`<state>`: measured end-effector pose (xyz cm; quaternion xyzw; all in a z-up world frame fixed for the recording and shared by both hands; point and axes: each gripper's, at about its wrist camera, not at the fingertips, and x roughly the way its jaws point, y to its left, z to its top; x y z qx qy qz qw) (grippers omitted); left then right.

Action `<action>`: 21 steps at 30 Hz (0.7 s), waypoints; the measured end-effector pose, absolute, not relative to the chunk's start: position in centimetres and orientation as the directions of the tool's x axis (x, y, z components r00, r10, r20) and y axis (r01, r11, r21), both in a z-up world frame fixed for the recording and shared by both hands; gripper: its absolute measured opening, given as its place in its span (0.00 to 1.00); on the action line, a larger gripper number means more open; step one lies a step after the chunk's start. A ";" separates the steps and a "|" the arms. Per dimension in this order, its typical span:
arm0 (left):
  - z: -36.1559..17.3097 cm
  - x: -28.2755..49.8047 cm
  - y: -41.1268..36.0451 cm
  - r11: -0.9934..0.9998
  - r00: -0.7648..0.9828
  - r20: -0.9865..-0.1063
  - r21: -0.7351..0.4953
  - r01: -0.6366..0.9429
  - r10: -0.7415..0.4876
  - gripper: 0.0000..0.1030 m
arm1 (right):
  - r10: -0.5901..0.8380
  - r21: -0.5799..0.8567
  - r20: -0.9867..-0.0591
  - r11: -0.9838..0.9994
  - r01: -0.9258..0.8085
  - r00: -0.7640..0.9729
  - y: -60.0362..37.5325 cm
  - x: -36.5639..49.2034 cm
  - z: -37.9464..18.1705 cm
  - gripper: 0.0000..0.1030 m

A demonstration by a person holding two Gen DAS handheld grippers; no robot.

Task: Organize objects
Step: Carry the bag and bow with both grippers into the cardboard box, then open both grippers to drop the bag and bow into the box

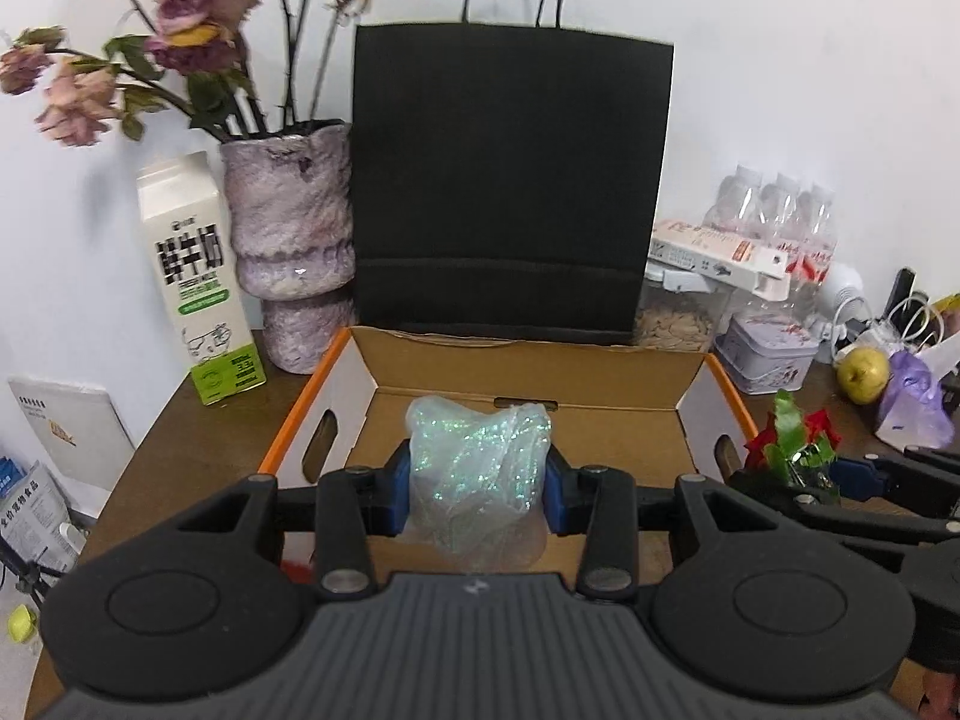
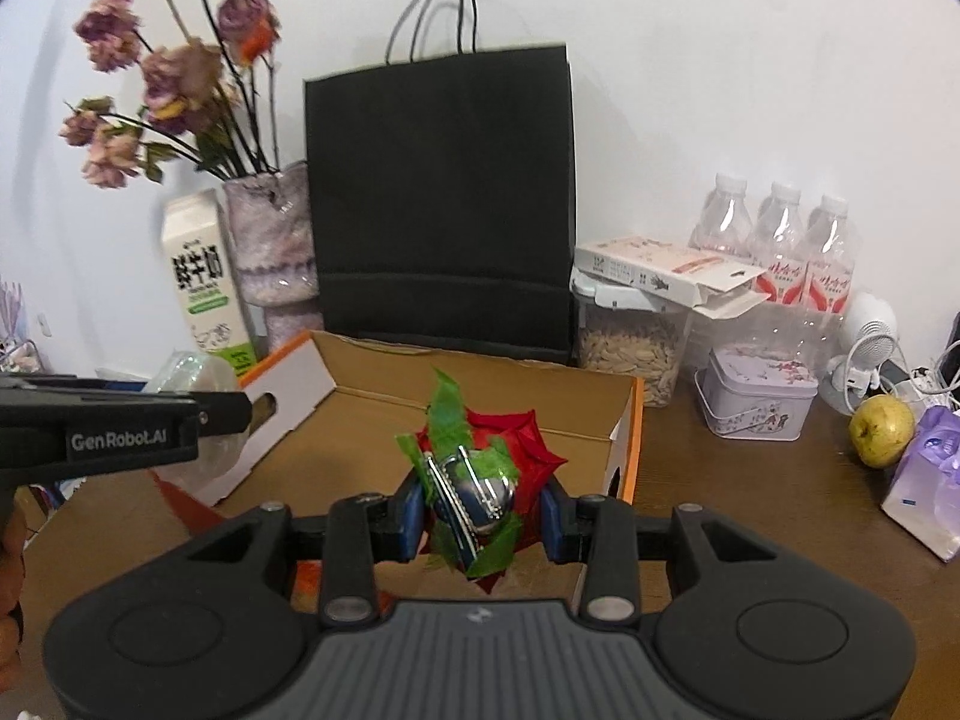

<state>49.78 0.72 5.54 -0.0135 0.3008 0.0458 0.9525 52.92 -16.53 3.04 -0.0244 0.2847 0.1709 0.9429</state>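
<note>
My left gripper [image 1: 478, 483] is shut on a crumpled clear glittery bag [image 1: 478, 468] and holds it over the open cardboard box [image 1: 540, 366] with orange edges. My right gripper [image 2: 480, 510] is shut on a red artificial rose [image 2: 528, 450] with green leaves and a shiny metal piece, above the box's near right part [image 2: 624, 420]. The right gripper with the rose also shows at the right of the left wrist view [image 1: 798, 468]. The left gripper and bag show at the left of the right wrist view [image 2: 198, 414].
A black paper bag [image 1: 510, 180] stands behind the box. A milk carton [image 1: 198, 282] and a vase of dried flowers [image 1: 288, 240] stand left. Right of the box are a seed jar [image 2: 630, 354], water bottles [image 2: 774, 240], a tin [image 2: 756, 402], a pear [image 2: 879, 429] and a purple pack [image 2: 930, 480].
</note>
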 end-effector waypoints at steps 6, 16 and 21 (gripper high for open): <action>4.6 53.2 0.8 0.992 0.792 -0.600 0.035 -0.120 0.117 0.40 | 0.294 0.055 -0.585 0.944 -0.324 0.756 -15.9 56.5 2.2 0.35; 2.1 56.2 1.6 0.986 0.762 -0.631 0.034 -0.165 0.150 0.40 | 0.303 0.056 -0.637 0.935 -0.349 0.709 -14.3 59.1 -0.3 0.35; 0.9 56.3 1.5 0.985 0.755 -0.634 0.064 -0.162 0.166 0.41 | 0.307 0.058 -0.646 0.933 -0.356 0.699 -14.2 59.3 -1.3 0.35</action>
